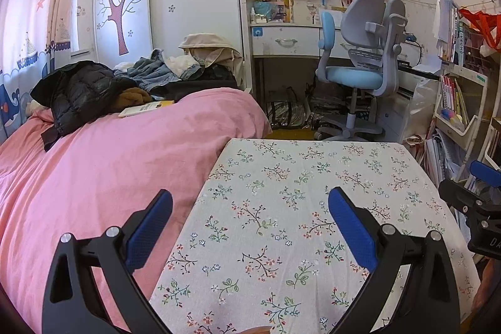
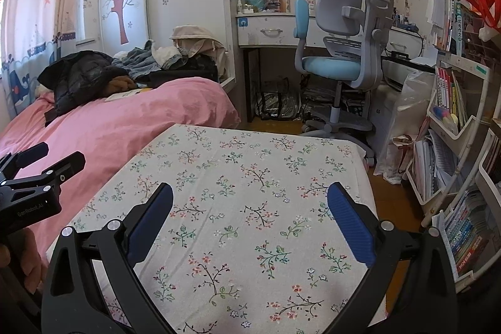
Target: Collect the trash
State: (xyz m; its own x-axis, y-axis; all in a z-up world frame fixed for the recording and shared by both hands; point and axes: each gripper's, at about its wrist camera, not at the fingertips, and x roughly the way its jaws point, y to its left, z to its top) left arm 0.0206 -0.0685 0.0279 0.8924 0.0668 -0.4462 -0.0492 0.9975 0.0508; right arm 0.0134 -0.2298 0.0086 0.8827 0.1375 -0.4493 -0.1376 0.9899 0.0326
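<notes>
My left gripper (image 1: 250, 199) is open and empty, held above the left part of a table covered in a floral cloth (image 1: 313, 183). My right gripper (image 2: 250, 193) is open and empty, held above the same floral cloth (image 2: 250, 165). The right gripper shows at the right edge of the left wrist view (image 1: 482, 193). The left gripper shows at the left edge of the right wrist view (image 2: 47, 161). No trash item shows on the cloth in either view.
A bed with a pink cover (image 1: 109, 152) lies left of the table, with a black jacket (image 1: 78, 89), clothes and a book (image 1: 145, 108) on it. A blue-grey desk chair (image 1: 360, 64) stands beyond the table. Book racks (image 2: 451, 121) and a clear plastic bag (image 2: 407, 102) stand at the right.
</notes>
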